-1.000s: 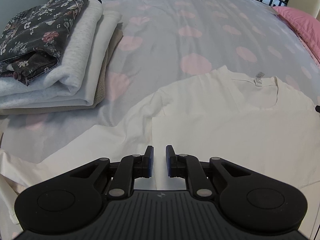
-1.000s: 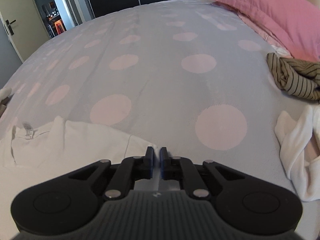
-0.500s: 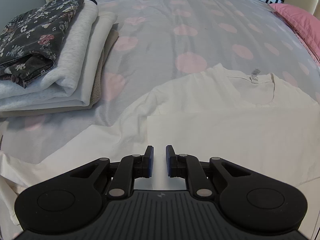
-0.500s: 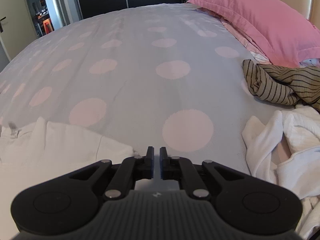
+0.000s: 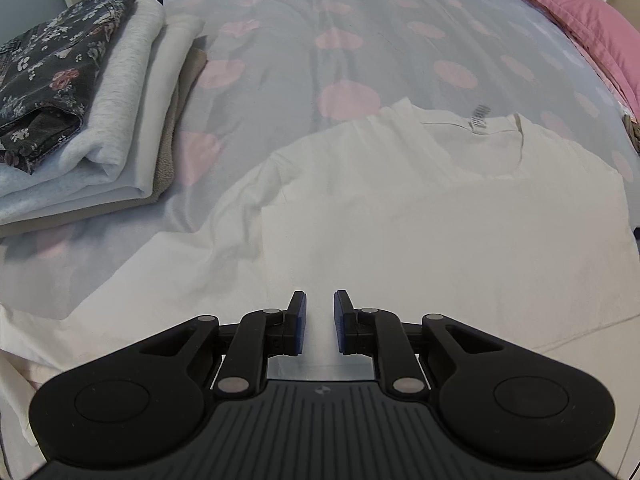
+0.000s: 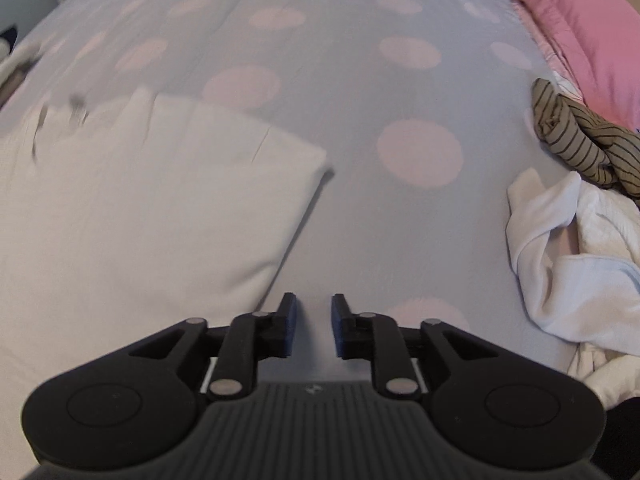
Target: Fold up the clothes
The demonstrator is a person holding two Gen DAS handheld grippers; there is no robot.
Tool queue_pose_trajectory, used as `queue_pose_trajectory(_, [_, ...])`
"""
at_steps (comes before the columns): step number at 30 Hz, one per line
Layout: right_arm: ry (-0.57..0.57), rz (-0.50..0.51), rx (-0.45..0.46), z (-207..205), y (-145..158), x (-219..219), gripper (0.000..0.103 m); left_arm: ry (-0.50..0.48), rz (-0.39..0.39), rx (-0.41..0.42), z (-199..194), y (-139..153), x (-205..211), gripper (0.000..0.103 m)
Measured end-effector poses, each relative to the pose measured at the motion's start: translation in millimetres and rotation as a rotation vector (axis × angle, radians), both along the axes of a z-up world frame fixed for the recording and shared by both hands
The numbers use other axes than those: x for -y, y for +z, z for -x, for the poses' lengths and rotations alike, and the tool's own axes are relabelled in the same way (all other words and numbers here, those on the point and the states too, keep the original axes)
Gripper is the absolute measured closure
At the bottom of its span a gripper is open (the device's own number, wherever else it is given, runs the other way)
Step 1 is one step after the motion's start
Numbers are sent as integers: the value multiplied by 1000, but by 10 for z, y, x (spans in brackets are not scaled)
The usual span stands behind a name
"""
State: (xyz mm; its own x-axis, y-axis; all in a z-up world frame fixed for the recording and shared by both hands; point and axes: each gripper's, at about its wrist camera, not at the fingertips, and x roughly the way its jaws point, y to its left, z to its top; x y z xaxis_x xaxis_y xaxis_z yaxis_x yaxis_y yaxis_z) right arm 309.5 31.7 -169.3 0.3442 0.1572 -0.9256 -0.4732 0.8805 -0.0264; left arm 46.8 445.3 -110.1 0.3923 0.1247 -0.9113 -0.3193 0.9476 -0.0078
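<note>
Left wrist view: left tongs apart, empty, over the white shirt.
Shirt: spread on the bed, beside the folded stack.
Right tongs: apart, empty, just off shirt's edge.

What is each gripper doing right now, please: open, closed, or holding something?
Left gripper: open, holding nothing, above the white T-shirt.
Right gripper: open, holding nothing, over the bedspread beside the shirt's folded edge.

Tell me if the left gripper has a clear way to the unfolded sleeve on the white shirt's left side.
Probably yes. The left gripper is open over the white shirt, and the sleeve lies flat with nothing on it; the folded stack sits farther back.
</note>
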Motion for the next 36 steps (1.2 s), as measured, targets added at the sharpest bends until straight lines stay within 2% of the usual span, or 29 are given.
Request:
queue_pose_trajectory(7, [137, 60, -98, 260, 114, -166, 66, -53, 33, 1, 2, 56, 113, 89])
queue_pose_trajectory(15, [237, 76, -121, 739, 298, -206, 68, -50, 52, 22, 101, 154, 44, 88])
queue_pose_trajectory(19, [291, 125, -129, 947, 240, -259, 68, -44, 48, 25, 187, 190, -10, 86])
queue_pose_trajectory(20, [297, 137, -126, 979, 211, -280, 69, -39, 46, 24, 207, 194, -28, 85])
queue_pose_trajectory(21, [296, 144, -115, 995, 185, -301, 75, -35, 45, 23, 227, 198, -46, 85])
queue_pose_trajectory(22, [294, 150, -104, 1007, 166, -320, 87, -30, 44, 21, 248, 202, -63, 85])
queue_pose_trajectory(25, [291, 157, -82, 1015, 166, -360, 99, -14, 41, 19, 305, 217, -121, 85])
queue_pose_trajectory(28, [307, 204, -78, 1048, 166, -367, 100, 6, 52, 33, 336, 262, -179, 85])
queue_pose_trajectory(36, [269, 244, -124, 1038, 40, -233, 101, 15, 57, 49, 386, 308, -243, 85])
